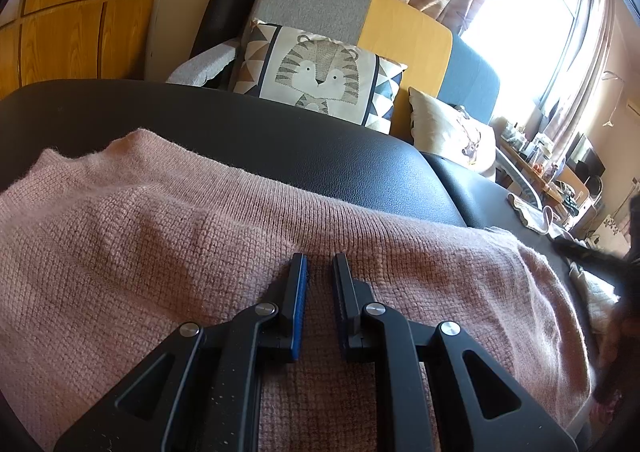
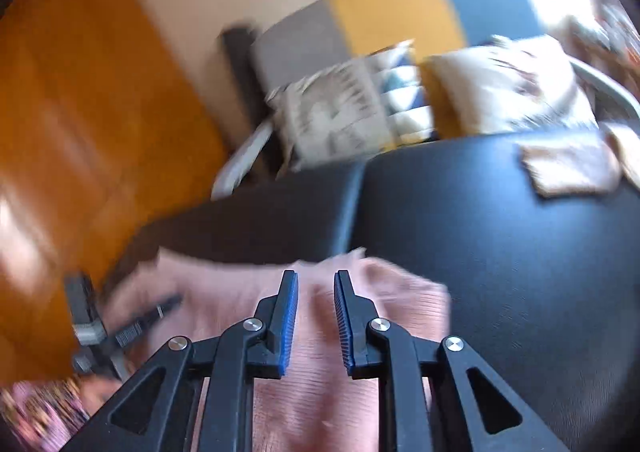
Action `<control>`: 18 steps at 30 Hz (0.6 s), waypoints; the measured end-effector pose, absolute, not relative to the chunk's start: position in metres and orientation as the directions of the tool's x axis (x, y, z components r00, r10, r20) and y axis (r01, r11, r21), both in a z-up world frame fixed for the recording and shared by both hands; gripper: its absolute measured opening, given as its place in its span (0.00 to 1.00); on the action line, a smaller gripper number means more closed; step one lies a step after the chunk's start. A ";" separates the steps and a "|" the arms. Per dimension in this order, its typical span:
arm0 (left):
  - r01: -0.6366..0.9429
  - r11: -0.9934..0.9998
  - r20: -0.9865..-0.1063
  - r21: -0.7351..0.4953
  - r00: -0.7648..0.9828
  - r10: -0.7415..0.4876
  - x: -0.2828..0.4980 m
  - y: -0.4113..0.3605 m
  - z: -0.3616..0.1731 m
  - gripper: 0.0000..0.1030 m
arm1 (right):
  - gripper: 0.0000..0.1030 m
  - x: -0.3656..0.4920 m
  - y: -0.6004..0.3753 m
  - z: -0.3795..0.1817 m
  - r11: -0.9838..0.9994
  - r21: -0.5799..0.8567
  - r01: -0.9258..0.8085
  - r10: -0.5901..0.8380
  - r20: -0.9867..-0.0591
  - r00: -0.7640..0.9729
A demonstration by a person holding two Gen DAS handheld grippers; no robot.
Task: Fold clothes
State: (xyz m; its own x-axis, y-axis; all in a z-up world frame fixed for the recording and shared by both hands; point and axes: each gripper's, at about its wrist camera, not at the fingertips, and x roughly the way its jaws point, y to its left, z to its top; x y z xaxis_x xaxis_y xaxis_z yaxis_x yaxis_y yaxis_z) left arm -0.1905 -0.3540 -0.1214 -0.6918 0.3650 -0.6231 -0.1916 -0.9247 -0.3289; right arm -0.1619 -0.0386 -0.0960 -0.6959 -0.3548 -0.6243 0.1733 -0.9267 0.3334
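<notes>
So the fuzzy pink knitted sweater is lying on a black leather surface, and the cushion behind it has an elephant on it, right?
Not an elephant. The cushion behind has a grey striped tiger on it, as the left wrist view shows. The fuzzy pink knitted sweater does lie on the black leather surface.

A pink knitted sweater lies spread flat, slightly rumpled at its edges, across the black padded surface.
</notes>
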 end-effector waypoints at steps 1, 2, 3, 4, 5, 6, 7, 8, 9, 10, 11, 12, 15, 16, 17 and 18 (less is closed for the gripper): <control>-0.192 -0.925 -0.623 -0.328 -0.692 0.364 -0.190 -0.354 -0.121 0.14 | 0.18 -0.168 -0.051 -0.101 -0.941 0.280 0.189 -0.331 -0.658 -0.676; -0.192 -0.925 -0.623 -0.328 -0.692 0.364 -0.190 -0.354 -0.121 0.14 | 0.18 -0.175 -0.061 -0.105 -0.954 0.230 0.192 -0.299 -0.691 -0.658; -0.192 -0.925 -0.623 -0.327 -0.692 0.364 -0.190 -0.354 -0.121 0.14 | 0.18 -0.182 -0.068 -0.110 -0.961 0.198 0.192 -0.275 -0.719 -0.639; -0.192 -0.925 -0.623 -0.327 -0.692 0.364 -0.190 -0.354 -0.121 0.14 | 0.18 -0.185 -0.068 -0.116 -0.966 0.188 0.176 -0.257 -0.738 -0.624; -0.192 -0.925 -0.623 -0.329 -0.692 0.365 -0.190 -0.354 -0.121 0.14 | 0.17 -0.187 -0.062 -0.121 -0.974 0.175 0.143 -0.227 -0.751 -0.620; -0.192 -0.924 -0.622 -0.330 -0.692 0.366 -0.189 -0.354 -0.121 0.14 | 0.10 -0.188 -0.057 -0.127 -0.981 0.162 0.111 -0.196 -0.764 -0.615; -0.192 -0.924 -0.622 -0.330 -0.692 0.366 -0.190 -0.355 -0.121 0.14 | 0.07 -0.189 -0.049 -0.130 -0.986 0.152 0.074 -0.165 -0.769 -0.618; -0.193 -0.924 -0.622 -0.330 -0.692 0.367 -0.190 -0.355 -0.121 0.14 | 0.06 -0.189 -0.039 -0.131 -0.988 0.149 0.030 -0.134 -0.763 -0.633; -0.193 -0.924 -0.623 -0.330 -0.691 0.367 -0.191 -0.354 -0.121 0.14 | 0.00 -0.189 -0.029 -0.131 -0.988 0.153 -0.005 -0.114 -0.757 -0.643; -0.193 -0.924 -0.622 -0.331 -0.691 0.367 -0.191 -0.354 -0.121 0.14 | 0.00 -0.188 -0.021 -0.133 -0.985 0.169 -0.026 -0.112 -0.752 -0.649; -0.193 -0.924 -0.622 -0.331 -0.691 0.368 -0.191 -0.354 -0.121 0.14 | 0.00 -0.186 -0.016 -0.133 -0.983 0.181 -0.035 -0.115 -0.748 -0.654; -0.193 -0.924 -0.623 -0.332 -0.691 0.368 -0.191 -0.354 -0.120 0.14 | 0.00 -0.184 -0.016 -0.131 -0.982 0.187 -0.024 -0.126 -0.744 -0.656; -0.192 -0.924 -0.624 -0.330 -0.691 0.366 -0.191 -0.353 -0.120 0.14 | 0.02 -0.173 -0.019 -0.116 -0.985 0.173 0.006 -0.133 -0.735 -0.665; -0.191 -0.925 -0.626 -0.327 -0.690 0.364 -0.191 -0.353 -0.120 0.14 | 0.07 -0.168 -0.019 -0.108 -0.985 0.173 0.005 -0.131 -0.728 -0.673; -0.190 -0.926 -0.627 -0.325 -0.690 0.362 -0.191 -0.352 -0.119 0.14 | 0.11 -0.163 -0.019 -0.100 -0.985 0.174 0.004 -0.130 -0.721 -0.681; -0.190 -0.928 -0.629 -0.322 -0.689 0.359 -0.192 -0.352 -0.119 0.14 | 0.20 -0.156 -0.022 -0.093 -0.984 0.177 0.014 -0.137 -0.710 -0.691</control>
